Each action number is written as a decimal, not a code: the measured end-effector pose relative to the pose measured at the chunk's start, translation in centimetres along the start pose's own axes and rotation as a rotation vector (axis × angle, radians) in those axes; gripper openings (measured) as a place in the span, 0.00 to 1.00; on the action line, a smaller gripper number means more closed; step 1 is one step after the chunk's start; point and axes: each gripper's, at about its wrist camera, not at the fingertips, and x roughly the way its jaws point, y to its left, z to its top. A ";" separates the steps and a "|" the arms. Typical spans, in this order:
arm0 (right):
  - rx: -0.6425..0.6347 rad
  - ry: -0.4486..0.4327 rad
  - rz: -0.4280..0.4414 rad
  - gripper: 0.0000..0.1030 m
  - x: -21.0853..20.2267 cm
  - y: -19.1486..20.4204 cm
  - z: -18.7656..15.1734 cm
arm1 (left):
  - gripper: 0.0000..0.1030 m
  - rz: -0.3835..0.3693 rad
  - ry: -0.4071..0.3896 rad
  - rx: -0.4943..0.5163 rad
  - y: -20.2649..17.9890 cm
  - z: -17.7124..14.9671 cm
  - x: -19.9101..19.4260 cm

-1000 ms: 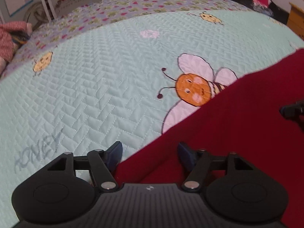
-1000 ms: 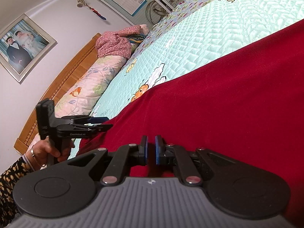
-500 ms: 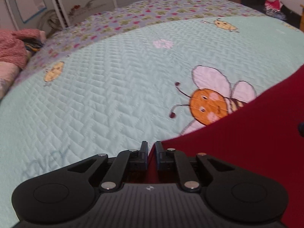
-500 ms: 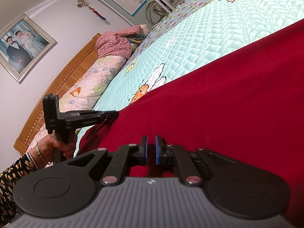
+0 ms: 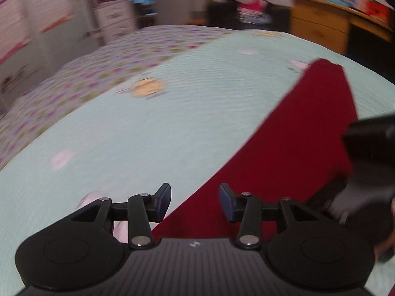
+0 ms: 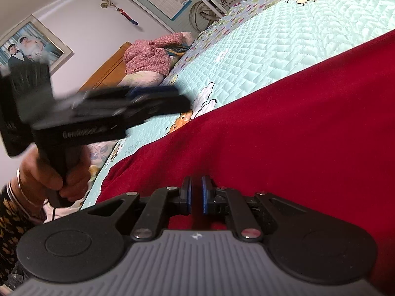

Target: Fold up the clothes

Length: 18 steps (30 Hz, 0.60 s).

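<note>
The left wrist camera looked along its fingers, tilted down across the mint quilt (image 5: pixel 153 133) toward a wooden desk (image 5: pixel 318 24) beyond, while the right wrist camera sat low and close over the red garment (image 6: pixel 284 128), facing the headboard (image 6: pixel 108 71); both views shared quilt and garment.

Your dark red garment (image 6: pixel 284 128) lies spread flat on the quilted bed, its long straight edge running diagonally and its near corner slightly rumpled
</note>
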 end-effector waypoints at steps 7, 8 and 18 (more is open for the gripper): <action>0.003 0.002 0.006 0.12 -0.1 0.0 0.0 | 0.46 -0.102 0.107 -0.007 0.2 1.4 5.0; 0.002 0.003 0.006 0.12 -0.1 0.0 0.0 | 0.46 -0.116 0.130 -0.014 0.2 1.2 5.5; 0.002 0.001 0.004 0.12 -0.4 0.0 -0.1 | 0.02 -0.102 0.119 0.038 -1.6 1.1 5.8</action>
